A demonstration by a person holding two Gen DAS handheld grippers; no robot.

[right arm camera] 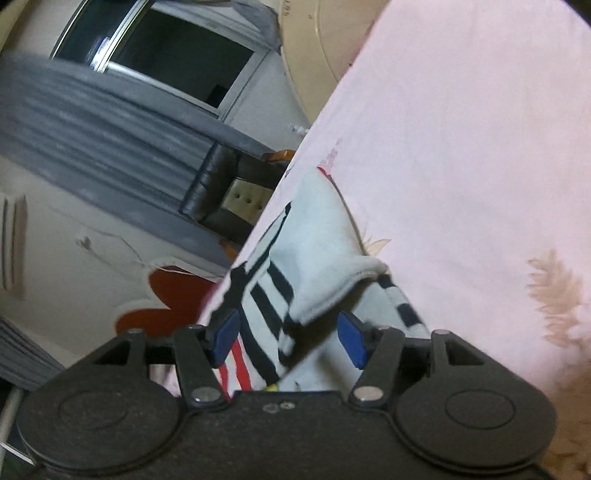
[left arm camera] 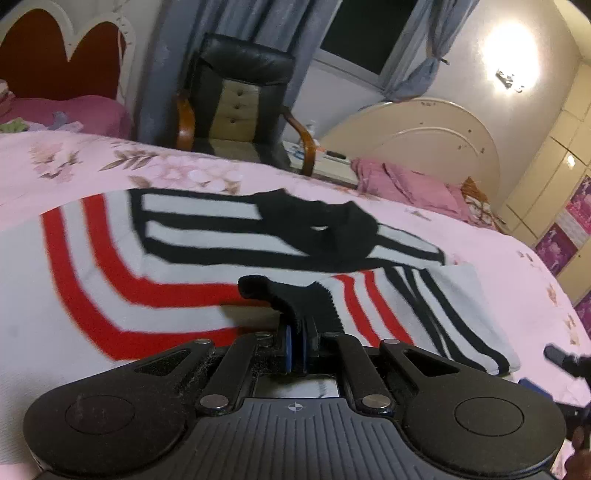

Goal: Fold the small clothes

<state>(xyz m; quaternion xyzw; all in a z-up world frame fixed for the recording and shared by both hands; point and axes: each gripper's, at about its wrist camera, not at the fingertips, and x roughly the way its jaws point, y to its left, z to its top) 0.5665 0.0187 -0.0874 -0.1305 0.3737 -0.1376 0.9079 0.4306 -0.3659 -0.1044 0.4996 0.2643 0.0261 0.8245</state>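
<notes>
A white knitted garment with red and black stripes is spread flat on a pink floral bedspread. The left gripper is clenched, its blue pads pressed together on a black ribbed edge of the garment at the near side, which is lifted slightly off the rest of the fabric. A black collar section is seen bunched near the middle of the garment. In the right wrist view, the right gripper is released, with its blue pads held apart; a folded white corner of the garment lies between them, not pressed by either pad. A black armchair and grey curtains are noted beyond the bed.
</notes>
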